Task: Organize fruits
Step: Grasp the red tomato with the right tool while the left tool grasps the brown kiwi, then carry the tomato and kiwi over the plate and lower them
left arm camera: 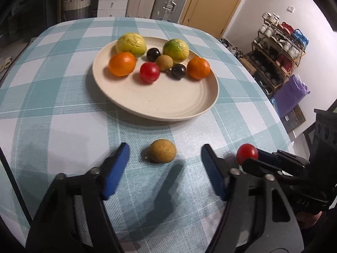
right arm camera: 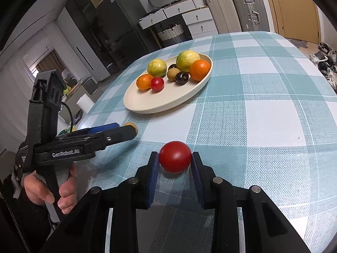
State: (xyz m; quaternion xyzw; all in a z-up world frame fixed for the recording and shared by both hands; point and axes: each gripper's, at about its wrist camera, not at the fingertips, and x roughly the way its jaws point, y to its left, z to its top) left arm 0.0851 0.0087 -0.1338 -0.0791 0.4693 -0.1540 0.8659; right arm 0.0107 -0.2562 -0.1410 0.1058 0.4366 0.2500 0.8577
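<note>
Two fruits are still off the plate (left arm camera: 160, 109): a brown longan (left arm camera: 162, 150) lying on the checked tablecloth (left arm camera: 63, 126) between the parted blue pads of my left gripper (left arm camera: 165, 158), neither pad touching it, and a red cherry tomato (right arm camera: 175, 157) pinched between the pads of my right gripper (right arm camera: 175, 164), just above the cloth. Beyond them the cream plate carries two oranges (left arm camera: 122, 63), two green-yellow citrus (left arm camera: 131, 44), another red tomato (left arm camera: 149, 72), a second longan (left arm camera: 164, 62) and two dark plums (left arm camera: 178, 71). My left hand (right arm camera: 50, 191) grips its handle at the table's near edge.
</note>
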